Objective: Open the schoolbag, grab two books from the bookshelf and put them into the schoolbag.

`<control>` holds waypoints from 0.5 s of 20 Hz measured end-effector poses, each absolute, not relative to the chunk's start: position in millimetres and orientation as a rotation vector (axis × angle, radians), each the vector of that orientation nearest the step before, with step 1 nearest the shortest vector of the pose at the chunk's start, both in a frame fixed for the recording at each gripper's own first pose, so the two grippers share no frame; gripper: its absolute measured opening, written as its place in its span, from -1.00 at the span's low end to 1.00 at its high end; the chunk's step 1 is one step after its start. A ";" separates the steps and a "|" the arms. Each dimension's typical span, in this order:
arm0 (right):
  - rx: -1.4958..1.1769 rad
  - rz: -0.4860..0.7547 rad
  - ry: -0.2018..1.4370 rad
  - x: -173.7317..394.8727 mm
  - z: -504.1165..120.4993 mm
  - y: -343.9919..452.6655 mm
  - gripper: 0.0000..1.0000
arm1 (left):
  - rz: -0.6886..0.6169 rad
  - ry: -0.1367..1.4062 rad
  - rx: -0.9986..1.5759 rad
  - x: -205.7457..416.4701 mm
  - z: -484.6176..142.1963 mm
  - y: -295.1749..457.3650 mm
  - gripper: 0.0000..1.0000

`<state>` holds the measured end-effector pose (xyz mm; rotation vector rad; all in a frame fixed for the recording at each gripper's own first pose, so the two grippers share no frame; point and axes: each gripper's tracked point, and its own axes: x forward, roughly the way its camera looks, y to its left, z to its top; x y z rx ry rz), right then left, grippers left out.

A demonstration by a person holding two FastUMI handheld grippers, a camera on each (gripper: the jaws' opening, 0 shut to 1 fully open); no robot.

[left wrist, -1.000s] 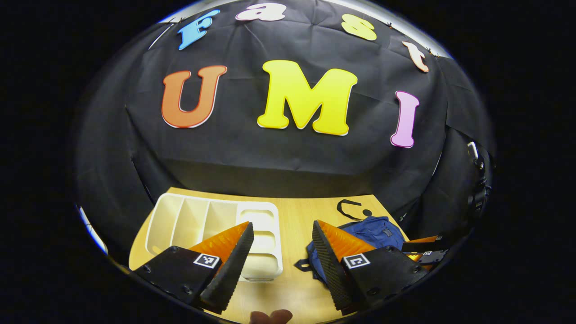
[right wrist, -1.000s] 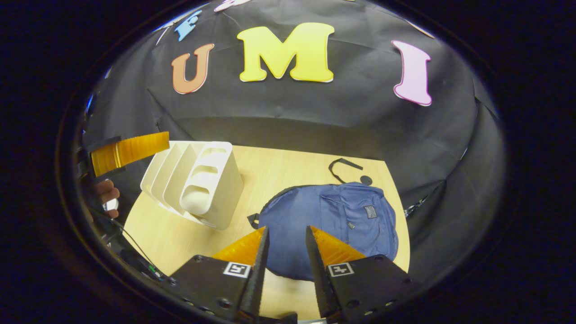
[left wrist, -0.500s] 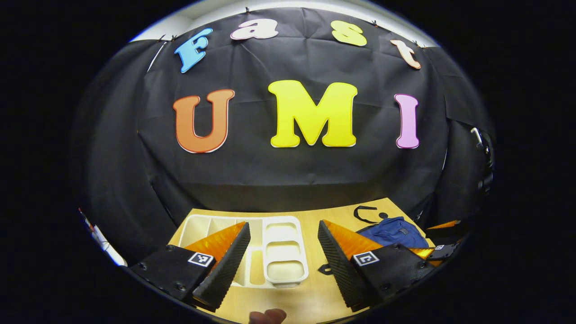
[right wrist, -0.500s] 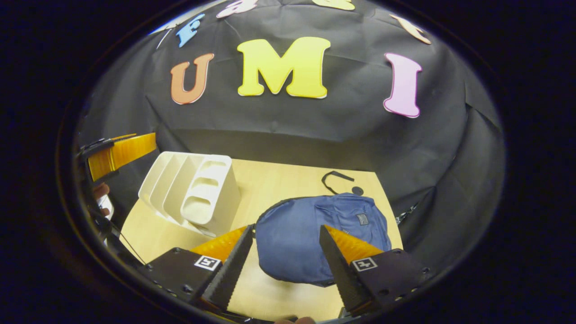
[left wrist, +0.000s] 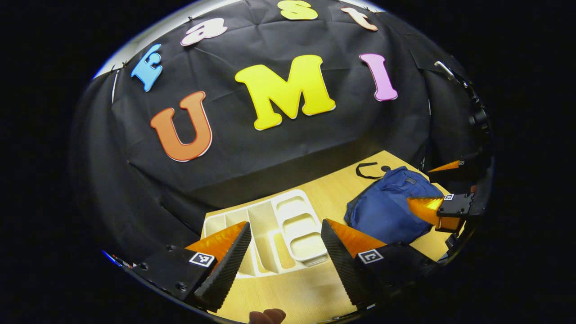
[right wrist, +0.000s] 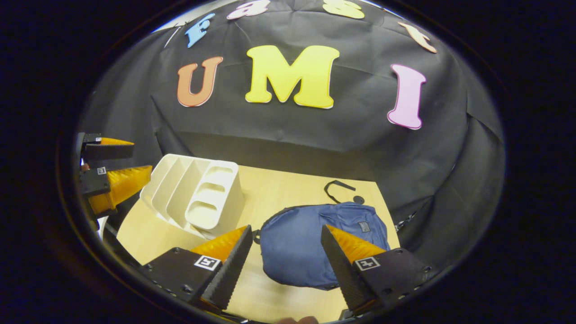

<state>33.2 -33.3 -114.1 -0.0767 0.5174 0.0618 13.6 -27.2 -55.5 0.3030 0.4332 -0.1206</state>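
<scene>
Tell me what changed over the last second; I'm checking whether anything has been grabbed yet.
The right gripper opened wider above the schoolbag. The left gripper stayed open and swung, tilting its view. Nothing was grabbed. The schoolbag and the white bookshelf stayed put on the table.

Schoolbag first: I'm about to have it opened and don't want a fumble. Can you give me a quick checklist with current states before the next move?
1. Schoolbag lies flat on the table: ok.
2. Right tongs open, holding nothing: ok.
3. Right tongs over the bag's near end: ok.
4. Left tongs open and free, pointed at the bookshelf: ok.
5. Zipper pull located: cannot tell.
6. Books in the bookshelf: not ok, its slots look empty.
</scene>
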 end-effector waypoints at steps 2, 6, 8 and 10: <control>-0.036 0.071 0.477 32.9 -103.3 -25.1 0.92 | -0.078 0.377 0.220 16.1 -41.1 -21.4 0.97; 0.025 0.041 0.324 36.8 -55.3 -18.1 0.91 | -0.019 0.224 0.060 21.1 4.3 -10.0 0.97; 0.056 0.020 0.209 37.3 -18.5 -15.2 0.93 | -0.005 0.122 0.020 21.1 37.8 -4.7 0.97; 0.074 -0.004 0.087 32.7 21.0 -14.6 0.91 | 0.006 0.028 0.001 16.8 68.4 -1.9 0.97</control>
